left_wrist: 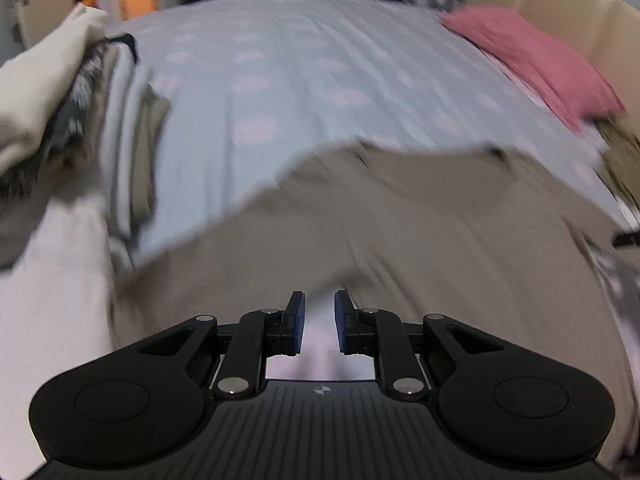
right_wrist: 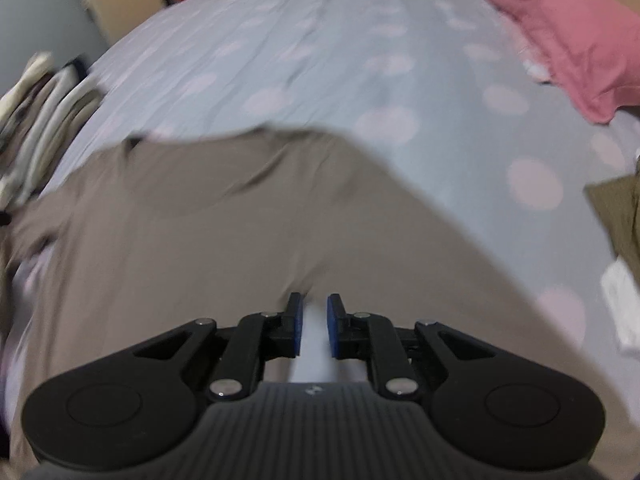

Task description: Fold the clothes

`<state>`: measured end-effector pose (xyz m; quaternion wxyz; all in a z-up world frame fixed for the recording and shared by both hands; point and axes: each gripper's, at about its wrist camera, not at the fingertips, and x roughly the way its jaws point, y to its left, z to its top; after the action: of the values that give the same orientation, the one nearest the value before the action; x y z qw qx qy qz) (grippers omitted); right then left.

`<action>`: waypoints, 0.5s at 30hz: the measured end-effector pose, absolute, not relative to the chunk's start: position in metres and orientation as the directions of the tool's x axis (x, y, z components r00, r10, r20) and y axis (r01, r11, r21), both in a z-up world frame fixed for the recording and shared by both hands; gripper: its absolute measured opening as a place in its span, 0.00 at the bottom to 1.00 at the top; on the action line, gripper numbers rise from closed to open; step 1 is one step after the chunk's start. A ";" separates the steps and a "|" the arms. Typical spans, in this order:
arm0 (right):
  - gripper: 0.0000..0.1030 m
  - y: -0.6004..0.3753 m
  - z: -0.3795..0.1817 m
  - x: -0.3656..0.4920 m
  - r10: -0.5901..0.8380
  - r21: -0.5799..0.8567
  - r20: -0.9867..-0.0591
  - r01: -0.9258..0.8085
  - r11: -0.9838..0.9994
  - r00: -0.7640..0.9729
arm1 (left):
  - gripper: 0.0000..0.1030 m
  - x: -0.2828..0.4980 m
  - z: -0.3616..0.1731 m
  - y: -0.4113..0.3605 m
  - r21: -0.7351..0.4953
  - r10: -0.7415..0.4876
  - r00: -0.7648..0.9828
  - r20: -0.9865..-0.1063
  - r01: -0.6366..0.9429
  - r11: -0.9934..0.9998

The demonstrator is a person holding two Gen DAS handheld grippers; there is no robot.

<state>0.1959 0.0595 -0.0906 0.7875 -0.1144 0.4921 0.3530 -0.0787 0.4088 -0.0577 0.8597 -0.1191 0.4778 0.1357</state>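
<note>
A taupe garment (left_wrist: 400, 216) lies spread on the bed, blurred by motion; it also fills the lower half of the right wrist view (right_wrist: 224, 216). My left gripper (left_wrist: 319, 300) sits at the garment's near edge with its jaws a little apart and nothing visibly between the blue pads. My right gripper (right_wrist: 313, 302) is likewise at the near edge, jaws slightly apart, with pale fabric showing in the gap. Neither visibly pinches the cloth.
The bed has a light blue cover with pink dots (left_wrist: 304, 80). A stack of folded clothes (left_wrist: 80, 120) stands at the left, also in the right wrist view (right_wrist: 36, 120). A pink pillow (left_wrist: 532, 64) lies far right. An olive garment (right_wrist: 620, 216) lies at the right edge.
</note>
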 end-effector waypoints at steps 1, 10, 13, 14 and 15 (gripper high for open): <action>0.16 0.058 -0.091 0.181 0.439 0.166 -0.864 -0.685 0.709 0.245 | 0.13 -0.091 -0.058 0.397 -0.083 0.100 0.499 -0.861 -0.333 0.939; 0.22 0.025 -0.112 0.061 0.387 0.189 -0.917 -0.746 0.639 0.099 | 0.15 -0.172 -0.095 0.316 -0.099 -0.007 0.334 -0.942 -0.260 0.960; 0.26 0.010 -0.120 0.034 0.369 0.185 -0.926 -0.752 0.633 0.082 | 0.15 -0.186 -0.106 0.299 -0.071 0.002 0.295 -0.955 -0.237 0.969; 0.25 0.006 -0.123 0.026 0.360 0.180 -0.930 -0.753 0.632 0.079 | 0.15 -0.190 -0.108 0.294 -0.062 0.005 0.286 -0.958 -0.223 0.973; 0.26 0.000 -0.125 0.020 0.352 0.179 -0.933 -0.751 0.635 0.075 | 0.15 -0.192 -0.110 0.289 -0.053 0.007 0.281 -0.960 -0.207 0.977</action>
<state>0.0197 -0.0001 -0.1247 0.7110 -0.1788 0.5585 0.3879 -0.1923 0.2893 -0.1097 0.7958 -0.0839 0.5960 0.0671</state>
